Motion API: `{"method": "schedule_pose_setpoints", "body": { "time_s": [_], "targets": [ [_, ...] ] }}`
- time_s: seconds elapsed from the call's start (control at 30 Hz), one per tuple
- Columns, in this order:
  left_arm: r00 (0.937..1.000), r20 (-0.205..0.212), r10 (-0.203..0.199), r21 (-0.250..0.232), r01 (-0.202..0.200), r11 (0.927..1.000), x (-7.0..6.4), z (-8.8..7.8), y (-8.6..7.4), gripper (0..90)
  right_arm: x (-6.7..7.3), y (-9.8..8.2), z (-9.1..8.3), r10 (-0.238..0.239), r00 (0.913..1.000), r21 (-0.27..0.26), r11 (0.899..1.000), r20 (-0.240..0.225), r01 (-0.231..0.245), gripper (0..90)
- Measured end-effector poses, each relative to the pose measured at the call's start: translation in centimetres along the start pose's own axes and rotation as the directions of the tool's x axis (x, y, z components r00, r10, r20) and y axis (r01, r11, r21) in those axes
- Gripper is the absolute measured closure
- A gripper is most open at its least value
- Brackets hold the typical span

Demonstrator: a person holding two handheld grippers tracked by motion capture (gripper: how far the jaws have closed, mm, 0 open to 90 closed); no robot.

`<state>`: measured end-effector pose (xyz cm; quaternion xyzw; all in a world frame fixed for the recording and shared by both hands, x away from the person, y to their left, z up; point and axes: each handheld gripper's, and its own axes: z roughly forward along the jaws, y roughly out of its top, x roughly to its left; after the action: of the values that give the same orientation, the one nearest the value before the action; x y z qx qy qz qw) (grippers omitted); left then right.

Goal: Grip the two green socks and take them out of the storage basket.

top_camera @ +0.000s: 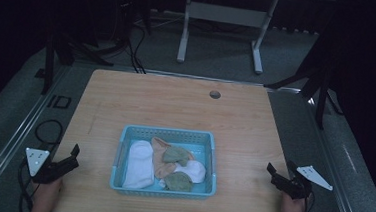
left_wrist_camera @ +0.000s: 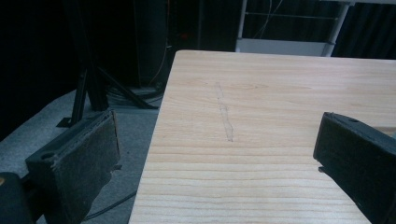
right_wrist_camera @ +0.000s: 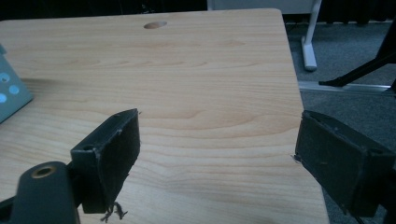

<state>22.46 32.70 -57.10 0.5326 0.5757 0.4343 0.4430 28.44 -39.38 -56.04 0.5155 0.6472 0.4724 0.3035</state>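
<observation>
A pale wooden table [top_camera: 176,105] with visible grain is standing on grey carpet, its corners rounded and a small round cable hole [top_camera: 215,94] sitting near its far edge. A faint pencil-like line [left_wrist_camera: 224,112] is running along the grain on the left part of the top.

At the near middle of the table a light blue plastic basket [top_camera: 123,146] is resting — rectangular, with perforated walls. Soft socks are lying in it: a long white sock [top_camera: 139,164] along the left side, a peach sock [top_camera: 159,161] beside it, two olive-green socks [top_camera: 175,155] overlapping toward the middle, and another white one [top_camera: 195,170] at the right.

The left gripper [top_camera: 69,160] is hovering at the table's near left edge, well apart from the basket; its black jaws are standing wide apart, nothing between them, and their pads [left_wrist_camera: 88,158] are looking felt-like and worn. The right gripper [top_camera: 277,176] is hovering at the near right edge, likewise spread and empty, a frayed thread hanging from one pad [right_wrist_camera: 116,154]. A corner of the basket is showing at the left of the right gripper view.

Beyond the table — a white desk frame [top_camera: 222,18] and dark stands [top_camera: 323,85] are standing on the floor.
</observation>
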Motion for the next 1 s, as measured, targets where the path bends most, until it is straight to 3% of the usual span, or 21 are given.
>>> {"method": "schedule_pose_setpoints", "body": {
  "time_s": [0.13, 0.2, 0.27, 0.3, 0.4, 0.43, 0.47, 0.5, 0.53, 0.57, 0.6, 0.63, 0.67, 0.7, 0.83, 0.87, 0.9, 1.0],
  "targets": [
    [0.9999, 0.01, 0.004, 0.001, -0.004, 1.0, 0.0, 0.0, 0.0, 0.7, -0.1, 0.0, 0.1, 0.001, 0.9997, 0.013, 1.0, -0.023, 0.0, 13.8],
    [0.9999, 0.009, 0.005, 0.003, -0.005, 1.0, -0.1, 0.0, 0.0, 0.7, -0.3, 0.1, 0.3, -0.001, 0.9984, 0.037, 0.999, -0.057, 0.003, 13.8],
    [0.9999, 0.013, 0.007, 0.005, -0.007, 1.0, -0.1, 0.1, 0.0, 0.7, -0.3, 0.2, 0.3, -0.013, 0.9971, 0.053, 0.998, -0.075, 0.017, 13.8],
    [0.9999, 0.011, 0.011, 0.006, -0.011, 0.9999, -0.1, 0.1, 0.0, 0.7, -0.5, 0.2, 0.4, -0.052, 0.9948, 0.096, 0.993, -0.087, 0.061, 13.8],
    [0.9999, 0.011, 0.011, 0.006, -0.011, 0.9999, -0.2, 0.1, 0.0, 0.7, -0.7, 0.3, 0.3, -0.062, 0.9933, 0.118, 0.99, -0.097, 0.074, 13.8],
    [0.9999, 0.012, 0.012, 0.009, -0.013, 0.9999, -0.2, 0.1, 0.0, 0.7, -0.9, 0.5, 0.2, -0.079, 0.9871, 0.124, 0.988, -0.139, 0.096, 13.8],
    [0.9999, 0.012, 0.012, 0.009, -0.013, 0.9999, -0.2, 0.1, 0.0, 0.7, -0.9, 0.5, 0.2, -0.079, 0.9871, 0.124, 0.988, -0.139, 0.096, 13.8],
    [0.9998, 0.012, 0.014, 0.01, -0.014, 0.9999, -0.2, 0.1, 0.0, 0.7, -1.1, 0.8, 0.1, -0.1, 0.9742, 0.136, 0.982, -0.202, 0.129, 13.6],
    [0.9998, 0.01, 0.014, 0.011, -0.015, 0.9998, -0.2, 0.1, 0.0, 0.7, -1.2, 1.0, 0.0, -0.113, 0.9673, 0.144, 0.978, -0.227, 0.148, 13.6],
    [0.9998, 0.009, 0.015, 0.012, -0.015, 0.9998, -0.2, 0.1, 0.0, 0.7, -1.4, 1.1, 0.0, -0.12, 0.9611, 0.159, 0.974, -0.249, 0.162, 13.6],
    [0.9998, 0.009, 0.015, 0.012, -0.015, 0.9998, -0.2, 0.1, 0.0, 0.7, -1.4, 1.1, 0.0, -0.12, 0.9611, 0.159, 0.974, -0.249, 0.162, 13.6],
    [0.9998, 0.008, 0.02, 0.013, -0.02, 0.9997, -0.3, 0.1, 0.0, 0.7, -1.6, 1.3, 0.0, -0.115, 0.9463, 0.182, 0.968, -0.302, 0.175, 13.3],
    [0.9998, 0.008, 0.02, 0.013, -0.02, 0.9997, -0.3, 0.1, 0.0, 0.7, -1.6, 1.3, 0.0, -0.115, 0.9463, 0.182, 0.968, -0.302, 0.175, 13.3],
    [0.9997, 0.006, 0.022, 0.013, -0.022, 0.9997, -0.3, 0.2, 0.0, 0.7, -1.7, 1.5, 0.0, -0.102, 0.9346, 0.204, 0.962, -0.341, 0.179, 13.4],
    [0.9996, 0.007, 0.027, 0.02, -0.027, 0.9994, -0.4, 0.2, 0.0, 0.7, -1.6, 1.9, 0.0, -0.086, 0.9121, 0.255, 0.946, -0.401, 0.201, 12.8],
    [0.9996, 0.007, 0.027, 0.02, -0.027, 0.9994, -0.4, 0.2, 0.0, 0.7, -1.6, 1.9, 0.0, -0.086, 0.9121, 0.255, 0.946, -0.401, 0.201, 12.8],
    [0.9995, 0.007, 0.03, 0.019, -0.03, 0.9994, -0.4, 0.2, 0.0, 0.7, -1.2, 2.0, 0.1, -0.094, 0.8988, 0.263, 0.939, -0.428, 0.223, 12.4],
    [0.9995, 0.009, 0.032, 0.02, -0.032, 0.9993, -0.4, 0.2, -0.1, 0.7, -0.1, 2.3, 0.3, -0.128, 0.8741, 0.284, 0.915, -0.469, 0.286, 12.0]
  ]
}}
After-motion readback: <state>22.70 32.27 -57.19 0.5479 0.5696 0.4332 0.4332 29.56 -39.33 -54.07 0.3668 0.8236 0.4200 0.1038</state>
